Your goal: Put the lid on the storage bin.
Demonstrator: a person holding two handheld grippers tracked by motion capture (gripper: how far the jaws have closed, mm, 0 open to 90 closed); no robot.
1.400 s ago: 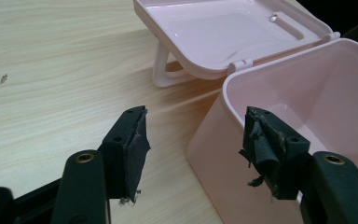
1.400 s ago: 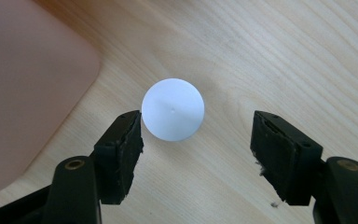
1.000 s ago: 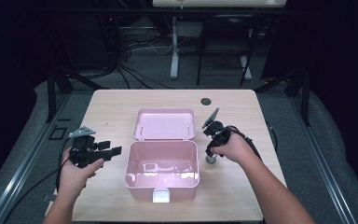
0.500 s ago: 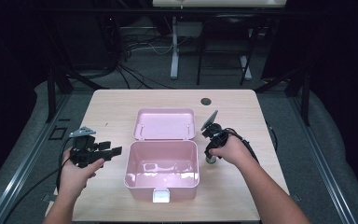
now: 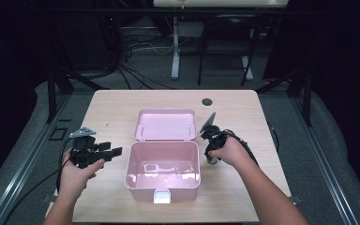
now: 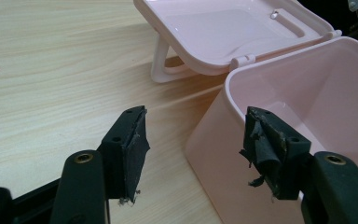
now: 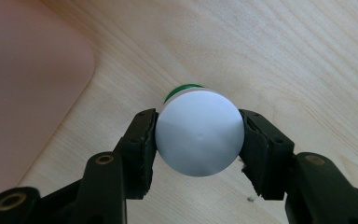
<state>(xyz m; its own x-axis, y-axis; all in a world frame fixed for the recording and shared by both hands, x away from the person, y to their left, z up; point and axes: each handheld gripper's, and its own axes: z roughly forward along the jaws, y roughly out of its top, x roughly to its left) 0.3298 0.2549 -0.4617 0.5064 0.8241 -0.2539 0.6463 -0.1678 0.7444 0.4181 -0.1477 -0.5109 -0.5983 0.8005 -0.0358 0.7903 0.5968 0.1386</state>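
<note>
The right gripper points down at the desk just beside the right wall of the pink box, and its fingers have just been closing around the white cap of a small bottle; in the right gripper view both pads sit against the cap's sides, so the fingers grip it. A green edge of the bottle peeks out past the cap, and the bottle stands upright on the bare wood, near the box but apart from it. In the high view the person's right hand covers most of the gripper and the bottle shows only as a small round shape under it. The box is open, its lid laid back flat behind it on its hinges, the inside shiny and bare. The left gripper hangs over the desk to the left of the box, held level and aimed toward it; its fingers stand wide apart with nothing between them, the box's near corner showing just past the right one in the left gripper view. A dark round hole sits near the desk's far edge.
</note>
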